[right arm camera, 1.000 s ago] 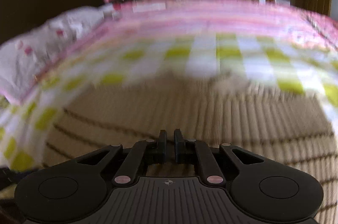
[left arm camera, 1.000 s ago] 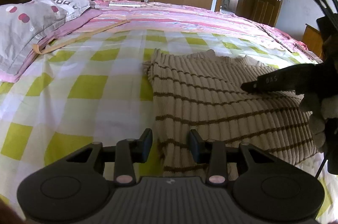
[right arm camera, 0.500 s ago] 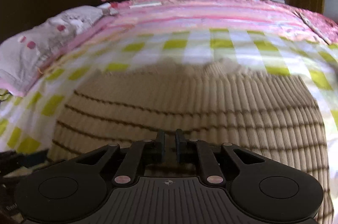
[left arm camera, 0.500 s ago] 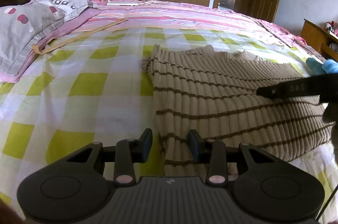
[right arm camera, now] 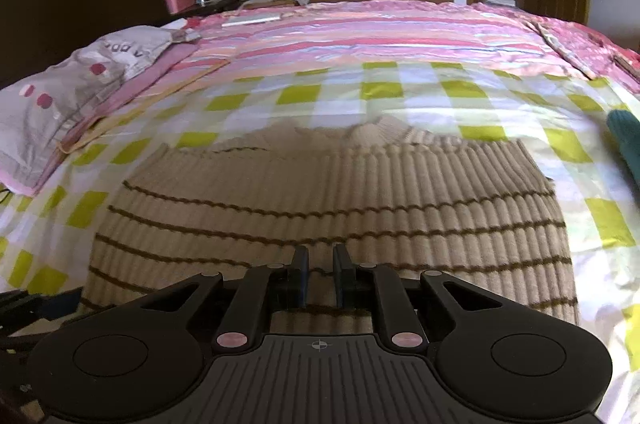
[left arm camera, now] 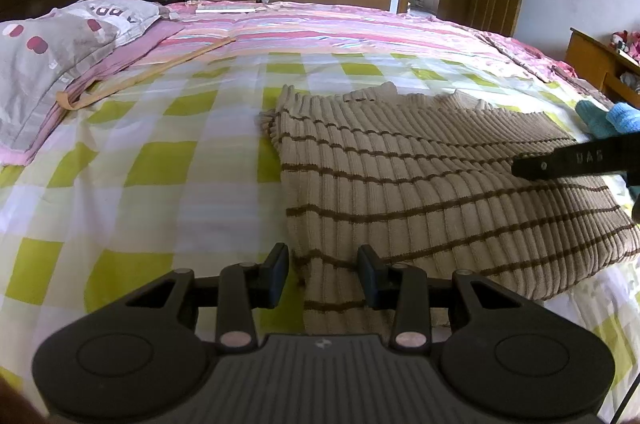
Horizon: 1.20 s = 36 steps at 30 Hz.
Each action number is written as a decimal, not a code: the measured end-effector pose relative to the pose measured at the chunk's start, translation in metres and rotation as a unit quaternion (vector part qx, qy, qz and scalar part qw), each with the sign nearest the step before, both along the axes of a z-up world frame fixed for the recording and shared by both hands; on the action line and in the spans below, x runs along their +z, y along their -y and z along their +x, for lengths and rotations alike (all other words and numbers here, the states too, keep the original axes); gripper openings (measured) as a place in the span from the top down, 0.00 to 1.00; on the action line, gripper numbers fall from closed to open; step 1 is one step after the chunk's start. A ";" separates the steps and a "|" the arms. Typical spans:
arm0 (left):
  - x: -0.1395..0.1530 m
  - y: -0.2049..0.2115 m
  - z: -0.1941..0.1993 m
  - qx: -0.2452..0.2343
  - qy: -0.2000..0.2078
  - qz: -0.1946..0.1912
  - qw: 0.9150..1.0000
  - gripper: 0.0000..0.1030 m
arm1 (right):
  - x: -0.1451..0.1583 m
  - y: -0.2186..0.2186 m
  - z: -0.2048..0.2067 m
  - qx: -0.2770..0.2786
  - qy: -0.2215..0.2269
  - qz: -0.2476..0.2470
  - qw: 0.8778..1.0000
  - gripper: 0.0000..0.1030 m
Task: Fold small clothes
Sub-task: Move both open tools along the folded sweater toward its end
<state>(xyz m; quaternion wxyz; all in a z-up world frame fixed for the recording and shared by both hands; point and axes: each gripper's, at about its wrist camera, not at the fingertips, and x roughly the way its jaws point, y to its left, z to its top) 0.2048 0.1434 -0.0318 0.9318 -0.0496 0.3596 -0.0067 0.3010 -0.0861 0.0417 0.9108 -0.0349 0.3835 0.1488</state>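
Observation:
A beige ribbed sweater [left arm camera: 420, 192] with thin brown stripes lies flat on the green-and-white checked sheet [left arm camera: 152, 160]. My left gripper [left arm camera: 323, 274] hovers open over the sweater's near left corner, the hem showing between its fingers without being pinched. My right gripper [right arm camera: 320, 264] is above the sweater's [right arm camera: 320, 192] near edge. Its jaws are opening and stand a small gap apart, with nothing caught between them. In the left wrist view one finger of the right gripper [left arm camera: 560, 162] reaches in from the right edge over the sweater.
A grey pillow [left arm camera: 52, 64] lies at the left with a wooden stick [left arm camera: 148, 74] beside it. A pink striped quilt [left arm camera: 340, 28] covers the far half of the bed. Teal and blue cloths [left arm camera: 604, 116] sit by the right edge. Wardrobe and door stand behind.
The right gripper has drawn back toward the right edge of the left wrist view, and its jaws have parted slightly. The left gripper has stayed put.

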 end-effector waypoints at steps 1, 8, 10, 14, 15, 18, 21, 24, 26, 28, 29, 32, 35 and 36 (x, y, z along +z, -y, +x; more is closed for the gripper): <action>0.000 0.000 0.000 0.000 -0.001 0.000 1.000 0.58 | -0.003 0.001 0.001 0.002 -0.006 -0.003 1.000 0.85; -0.001 0.000 0.001 -0.001 -0.001 -0.002 1.000 0.58 | 0.000 -0.001 -0.002 -0.001 -0.004 -0.004 1.000 0.85; -0.001 -0.001 0.001 -0.001 -0.002 -0.003 1.000 0.58 | 0.004 0.001 -0.005 -0.003 0.003 0.003 1.000 0.84; -0.001 0.001 0.001 -0.002 -0.002 0.002 1.000 0.58 | -0.004 0.002 -0.003 0.000 -0.009 -0.022 1.000 0.79; -0.001 0.001 0.000 -0.003 -0.001 0.004 1.000 0.58 | -0.005 0.002 -0.004 0.001 -0.008 -0.023 1.000 0.79; -0.001 0.002 0.001 -0.003 -0.001 0.004 1.000 0.58 | 0.001 0.002 -0.006 -0.003 -0.003 -0.014 1.000 0.79; -0.001 0.002 0.000 -0.003 0.000 0.005 1.000 0.58 | 0.004 0.004 -0.008 -0.002 -0.001 -0.011 1.000 0.79; 0.000 0.002 -0.001 -0.002 0.003 0.006 1.000 0.58 | 0.006 0.008 -0.010 -0.004 0.002 -0.015 1.000 0.79; 0.001 0.003 -0.003 -0.001 0.006 0.005 1.000 0.58 | 0.009 0.015 -0.011 -0.010 0.003 -0.008 1.000 0.79; 0.002 0.004 -0.005 0.000 0.011 0.011 1.000 0.58 | 0.011 0.020 -0.012 -0.014 0.002 -0.004 1.000 0.79; 0.004 0.005 -0.007 0.002 0.015 0.018 1.000 0.58 | 0.012 0.023 -0.013 -0.016 0.003 -0.004 1.000 0.79; 0.010 0.009 -0.014 0.006 0.027 0.031 0.999 0.58 | 0.014 0.035 -0.016 -0.025 0.005 0.004 1.000 0.79; 0.017 0.012 -0.020 0.013 0.030 0.025 0.999 0.58 | 0.012 0.049 -0.016 -0.033 -0.001 0.006 0.999 0.78; 0.019 0.014 -0.022 0.014 0.030 0.026 0.999 0.58 | 0.009 0.053 -0.015 -0.036 -0.006 0.006 0.999 0.78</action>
